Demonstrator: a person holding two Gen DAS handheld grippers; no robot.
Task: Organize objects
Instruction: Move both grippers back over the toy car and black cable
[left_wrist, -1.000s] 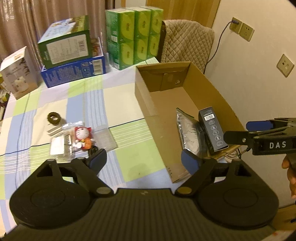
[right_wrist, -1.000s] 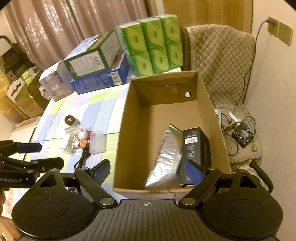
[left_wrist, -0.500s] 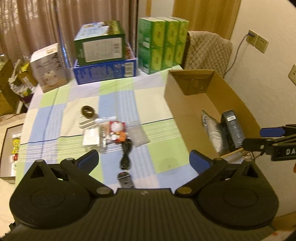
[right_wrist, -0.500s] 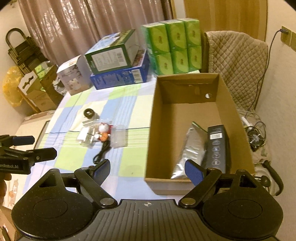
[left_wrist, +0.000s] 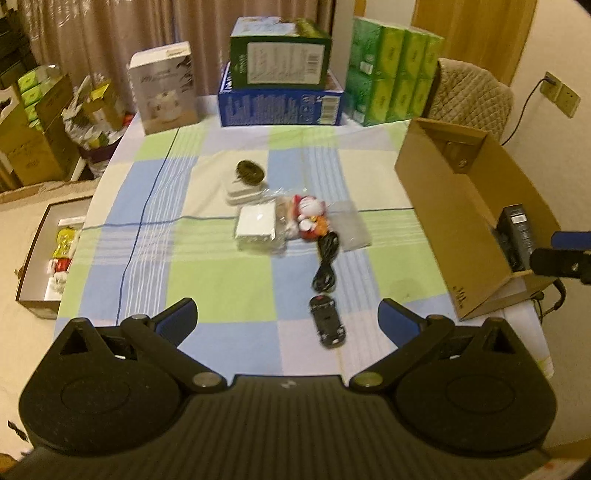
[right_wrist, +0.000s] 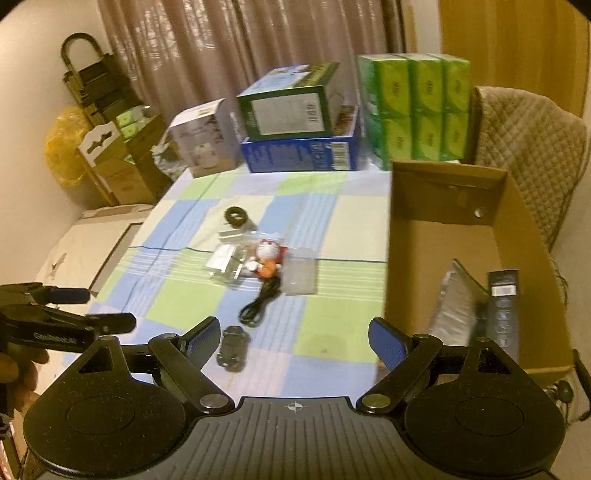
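Several small objects lie on the checked tablecloth: a red and white cat toy (left_wrist: 309, 218) (right_wrist: 266, 258), a white box (left_wrist: 256, 226), a dark ring (left_wrist: 249, 171) (right_wrist: 236, 217), a clear bag (left_wrist: 351, 230), a black cable (left_wrist: 325, 264) (right_wrist: 258, 304) and a black toy car (left_wrist: 328, 326) (right_wrist: 232, 349). An open cardboard box (left_wrist: 439, 206) (right_wrist: 406, 258) on the right holds a silver pouch (right_wrist: 452, 304) and a black carton (left_wrist: 515, 236) (right_wrist: 504, 310). My left gripper (left_wrist: 287, 317) is open over the car. My right gripper (right_wrist: 295, 341) is open and empty, just left of the box.
Stacked green and blue cartons (left_wrist: 280, 85), a white carton (left_wrist: 164, 86) and green tissue packs (left_wrist: 391, 88) line the table's far edge. A padded chair (left_wrist: 469, 96) stands behind the box. Boxes sit on the floor at left (left_wrist: 48, 258).
Both grippers have swung left, away from the cardboard box and toward the small objects. The left jaws have spread wider. The toy car and cable have come into view.
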